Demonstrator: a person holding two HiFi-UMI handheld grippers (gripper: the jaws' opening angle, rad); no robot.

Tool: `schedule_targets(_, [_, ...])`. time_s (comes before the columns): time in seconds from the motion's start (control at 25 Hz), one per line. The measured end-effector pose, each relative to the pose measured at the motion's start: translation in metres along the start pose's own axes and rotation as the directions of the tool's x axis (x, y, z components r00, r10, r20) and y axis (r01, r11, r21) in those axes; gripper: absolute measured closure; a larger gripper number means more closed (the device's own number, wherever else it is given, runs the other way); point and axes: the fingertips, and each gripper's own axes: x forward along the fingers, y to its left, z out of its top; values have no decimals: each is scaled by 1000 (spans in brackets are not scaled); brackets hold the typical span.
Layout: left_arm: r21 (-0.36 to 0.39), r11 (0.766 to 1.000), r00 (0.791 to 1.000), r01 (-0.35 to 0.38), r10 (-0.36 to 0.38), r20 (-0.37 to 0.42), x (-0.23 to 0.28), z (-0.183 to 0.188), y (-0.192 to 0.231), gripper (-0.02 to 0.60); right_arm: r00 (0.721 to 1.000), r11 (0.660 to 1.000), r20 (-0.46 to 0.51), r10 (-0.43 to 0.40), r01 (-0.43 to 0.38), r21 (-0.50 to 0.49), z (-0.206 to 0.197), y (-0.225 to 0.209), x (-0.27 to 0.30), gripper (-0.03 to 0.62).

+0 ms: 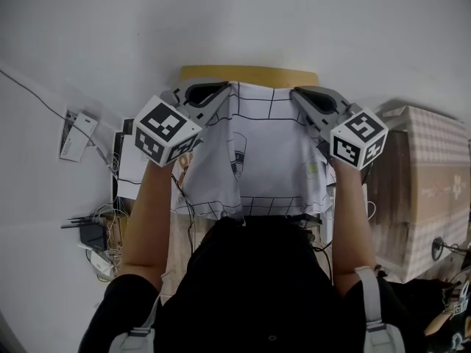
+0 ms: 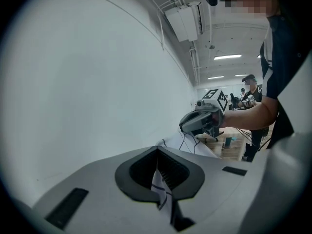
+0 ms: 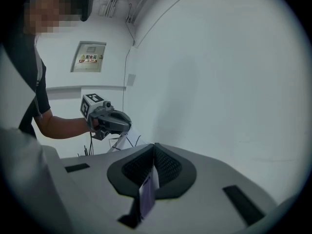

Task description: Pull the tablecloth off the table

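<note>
The white tablecloth [image 1: 268, 153] with black grid lines hangs lifted between my two grippers, draped down toward the person's body. It hides most of the wooden table [image 1: 250, 72], whose far edge shows above it. My left gripper [image 1: 221, 94] is shut on the cloth's left corner, my right gripper [image 1: 303, 98] on its right corner. In the left gripper view the jaws [image 2: 157, 150] are closed, and a fold of cloth [image 2: 162, 189] sticks out between them. The right gripper view shows the same: closed jaws [image 3: 154, 146] pinch a strip of cloth [image 3: 148, 189].
A checked cardboard box [image 1: 423, 182] stands at the right. Cables and a power adapter [image 1: 92, 234] lie on the floor at the left, beside a white device [image 1: 77, 134]. A white wall runs behind the table. Other people stand far off [image 2: 249, 89].
</note>
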Motion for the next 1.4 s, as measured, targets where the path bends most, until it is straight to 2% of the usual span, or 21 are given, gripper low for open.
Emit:
schedule_targets(0.24, [19, 1000, 999, -11, 11, 40, -13, 24, -3, 569, 999, 999, 34, 3, -2, -32, 25, 8, -11, 572])
schedule_targets(0.44, [-7, 1000, 996, -7, 8, 87, -25, 42, -6, 569, 998, 999, 67, 17, -15, -34, 43, 14, -19, 572])
schedule_targets(0.88, [20, 1000, 996, 3, -5, 89, -14, 75, 13, 569, 997, 998, 68, 24, -20, -63, 75, -6, -21, 572])
schedule_targets(1.4, [34, 998, 983, 44, -49, 174, -28, 107, 4, 569, 995, 994, 104, 1, 10, -106, 99, 6, -41, 572])
